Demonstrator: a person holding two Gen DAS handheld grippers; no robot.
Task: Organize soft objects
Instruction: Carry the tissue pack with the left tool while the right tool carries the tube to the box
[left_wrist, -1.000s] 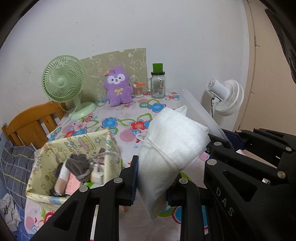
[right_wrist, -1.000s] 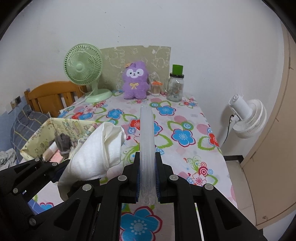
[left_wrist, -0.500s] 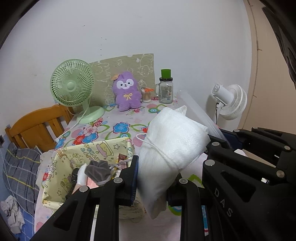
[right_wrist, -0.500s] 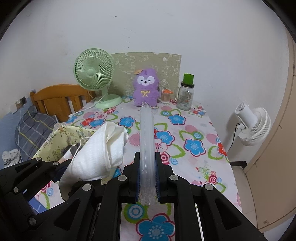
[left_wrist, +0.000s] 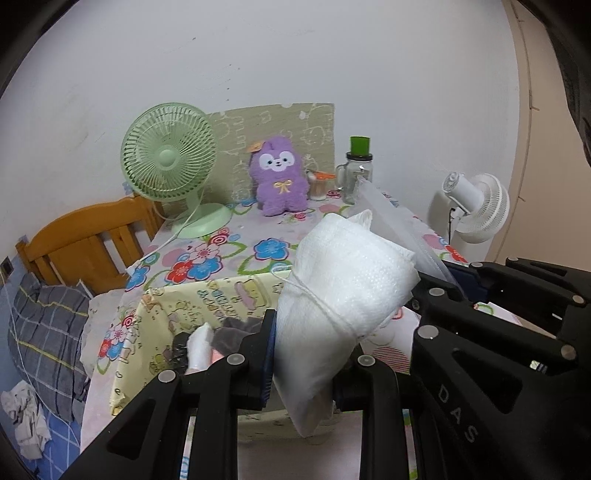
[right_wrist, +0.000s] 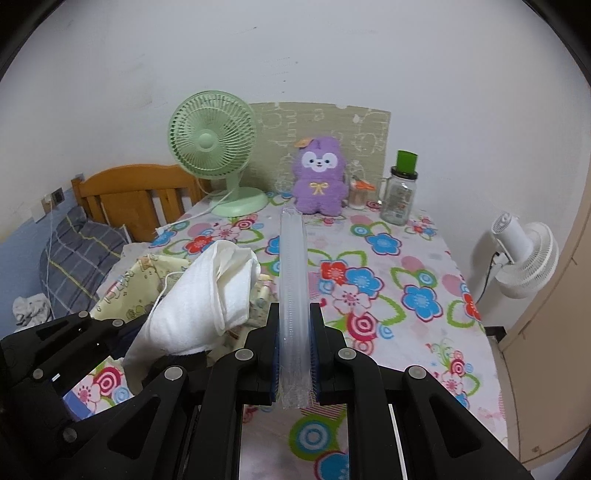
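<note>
Hiding basket (left_wrist: 192, 306) contents, white cloth bundle (left_wrist: 343, 291)

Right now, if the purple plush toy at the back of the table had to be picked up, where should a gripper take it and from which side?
Grip the purple plush toy across its body below the face, coming from the front. It sits upright facing the cameras with a patterned board close behind, a green fan on one side and a small container on the other, so the front looks freest.
</note>
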